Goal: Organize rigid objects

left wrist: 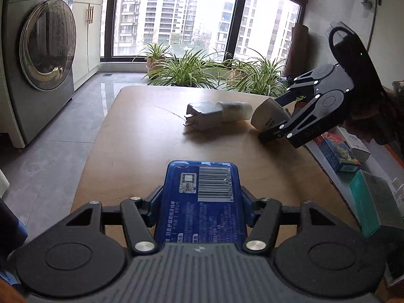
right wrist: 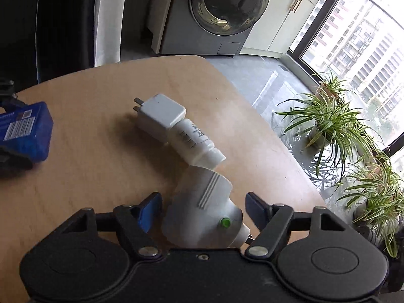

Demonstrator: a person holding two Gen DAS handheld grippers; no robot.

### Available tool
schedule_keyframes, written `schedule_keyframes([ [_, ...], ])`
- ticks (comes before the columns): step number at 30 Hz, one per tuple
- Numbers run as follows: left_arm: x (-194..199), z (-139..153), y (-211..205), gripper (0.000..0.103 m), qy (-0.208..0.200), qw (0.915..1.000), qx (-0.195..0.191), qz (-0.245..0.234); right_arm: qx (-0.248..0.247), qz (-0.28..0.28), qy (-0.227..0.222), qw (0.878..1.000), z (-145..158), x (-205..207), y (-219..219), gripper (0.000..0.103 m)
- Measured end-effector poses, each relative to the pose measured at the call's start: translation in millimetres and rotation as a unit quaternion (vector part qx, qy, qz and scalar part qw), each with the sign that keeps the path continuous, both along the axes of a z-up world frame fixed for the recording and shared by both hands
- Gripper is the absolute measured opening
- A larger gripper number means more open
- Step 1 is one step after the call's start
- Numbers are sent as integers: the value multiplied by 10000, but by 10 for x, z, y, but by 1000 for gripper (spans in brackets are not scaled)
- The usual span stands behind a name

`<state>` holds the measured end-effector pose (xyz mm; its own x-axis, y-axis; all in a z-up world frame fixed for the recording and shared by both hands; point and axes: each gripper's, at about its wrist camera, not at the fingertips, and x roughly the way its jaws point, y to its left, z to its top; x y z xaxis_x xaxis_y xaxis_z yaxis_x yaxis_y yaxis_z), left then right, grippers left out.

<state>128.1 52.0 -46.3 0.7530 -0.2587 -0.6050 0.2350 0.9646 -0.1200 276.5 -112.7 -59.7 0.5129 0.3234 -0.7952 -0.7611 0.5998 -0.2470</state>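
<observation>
My left gripper (left wrist: 201, 198) is shut on a blue box (left wrist: 199, 174) with a barcode, held over the near end of the wooden table (left wrist: 136, 141). That box (right wrist: 24, 131) shows at the left edge of the right wrist view. My right gripper (right wrist: 202, 203) stands open around a white plug-in device (right wrist: 202, 214) with a green button, with a thin gap at each pad. From the left wrist view the same gripper (left wrist: 276, 118) reaches down at the table's right side, straddling the device (left wrist: 267, 116). A white charger (right wrist: 159, 116) and a small white bottle (right wrist: 195, 141) lie touching just beyond.
A washing machine (left wrist: 48, 48) stands left of the table, with cream cabinets behind it. Potted spider plants (left wrist: 186, 70) line the window past the table's far end. A low shelf (left wrist: 325, 161) with several small boxes runs along the table's right side.
</observation>
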Motion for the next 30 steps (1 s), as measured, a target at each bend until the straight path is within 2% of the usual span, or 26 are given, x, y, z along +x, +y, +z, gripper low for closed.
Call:
schedule_keyframes([
  [4,-21,-11,-19,62,-84,9999,66,71,392,-611,40,9974,46,-32,-104,74],
  [6,-23,-9,-10,62,-86,9999,25,122,810,-886,88,9927,133,-110,-214,73],
  [11,-71,68,-34,61,-177,9997,-54,157,1694,-1346,54,9763,464,-446,-440,73],
  [17,-231,234,-148,61,-240,9994,-113,202,2414,-1774,-187,9539,866,-1073,-630,73],
  [22,-429,427,-371,61,-372,9992,18,110,2672,-2301,-365,9351,1023,-1597,-840,73],
  [30,-693,721,-881,61,-486,9983,-145,-284,2659,-3372,-763,8999,1178,-2265,-1470,73],
])
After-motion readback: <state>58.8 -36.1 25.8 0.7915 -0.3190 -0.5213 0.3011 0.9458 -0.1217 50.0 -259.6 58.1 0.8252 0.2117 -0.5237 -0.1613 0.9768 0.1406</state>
